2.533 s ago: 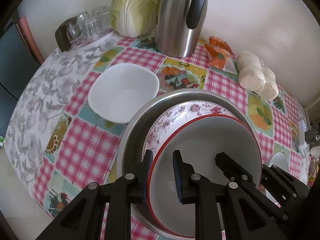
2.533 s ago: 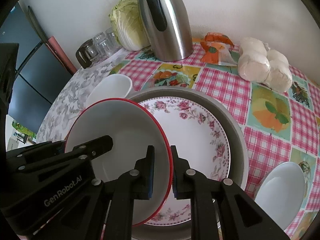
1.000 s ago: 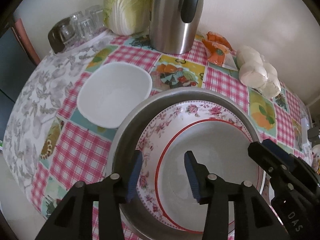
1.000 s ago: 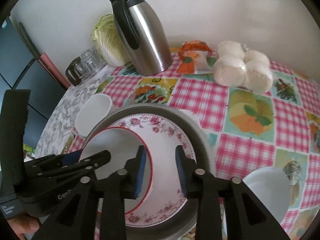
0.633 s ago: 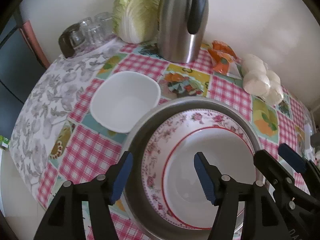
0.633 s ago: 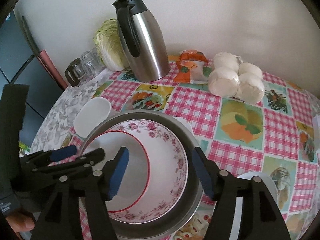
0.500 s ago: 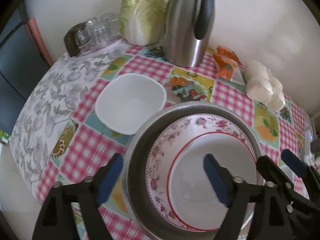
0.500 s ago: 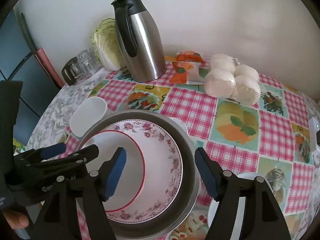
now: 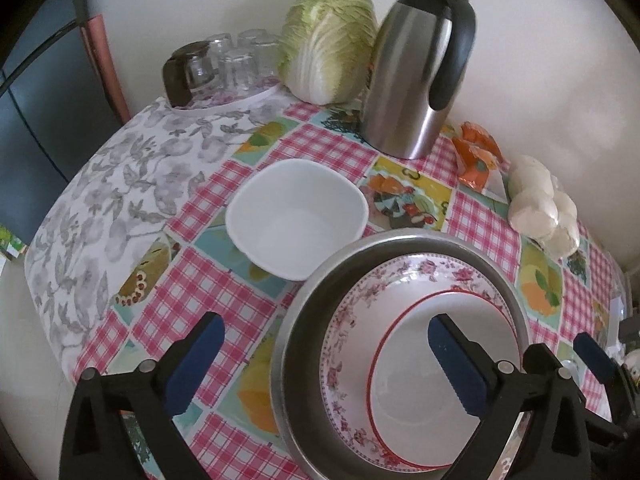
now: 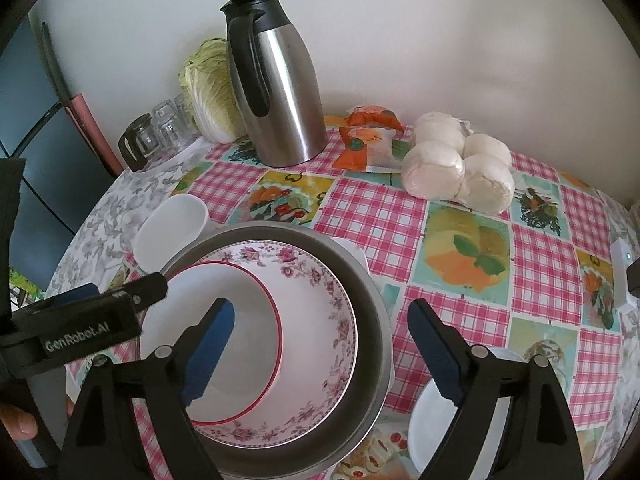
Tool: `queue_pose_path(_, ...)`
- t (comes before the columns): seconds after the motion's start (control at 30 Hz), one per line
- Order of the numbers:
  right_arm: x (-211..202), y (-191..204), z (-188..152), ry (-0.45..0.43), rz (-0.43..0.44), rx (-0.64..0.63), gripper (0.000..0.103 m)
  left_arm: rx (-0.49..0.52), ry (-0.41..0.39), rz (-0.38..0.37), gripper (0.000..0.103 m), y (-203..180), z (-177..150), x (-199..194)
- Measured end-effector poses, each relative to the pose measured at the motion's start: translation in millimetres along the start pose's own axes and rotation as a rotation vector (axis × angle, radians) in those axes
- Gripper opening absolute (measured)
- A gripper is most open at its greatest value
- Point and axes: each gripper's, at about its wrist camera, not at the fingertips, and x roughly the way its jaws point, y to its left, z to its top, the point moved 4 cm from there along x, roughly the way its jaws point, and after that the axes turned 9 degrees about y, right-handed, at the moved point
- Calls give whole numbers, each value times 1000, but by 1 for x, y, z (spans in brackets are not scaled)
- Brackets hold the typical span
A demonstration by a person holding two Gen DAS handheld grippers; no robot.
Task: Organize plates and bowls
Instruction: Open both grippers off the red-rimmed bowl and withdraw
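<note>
Red-rimmed bowl (image 9: 432,364) nested in floral plate (image 10: 320,320) inside steel basin (image 9: 304,344), stacked to save room. Left gripper (image 9: 324,364) and right gripper (image 10: 320,352) both opening, clamping nothing. White square bowl (image 9: 296,216) loose at eleven o'clock, likely next.

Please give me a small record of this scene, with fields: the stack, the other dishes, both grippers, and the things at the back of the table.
stack: red-rimmed plate lies in floral plate, inside metal basin
other dishes: square white bowl beside the basin; white dish at near right
left gripper: jaws opening, nothing held
right gripper: jaws opening, nothing held
back of table: thermos, cabbage, glasses, buns
</note>
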Motion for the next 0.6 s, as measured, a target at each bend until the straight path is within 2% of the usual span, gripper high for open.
queue_pose_path(0.27,12,-9,-3,30,-40,32,89,-81,-27,0,103,12,7,-8)
queue_pose_path(0.6,9,-11,-4,28,-106,54,89,-190,17,-75,103,29,17,2)
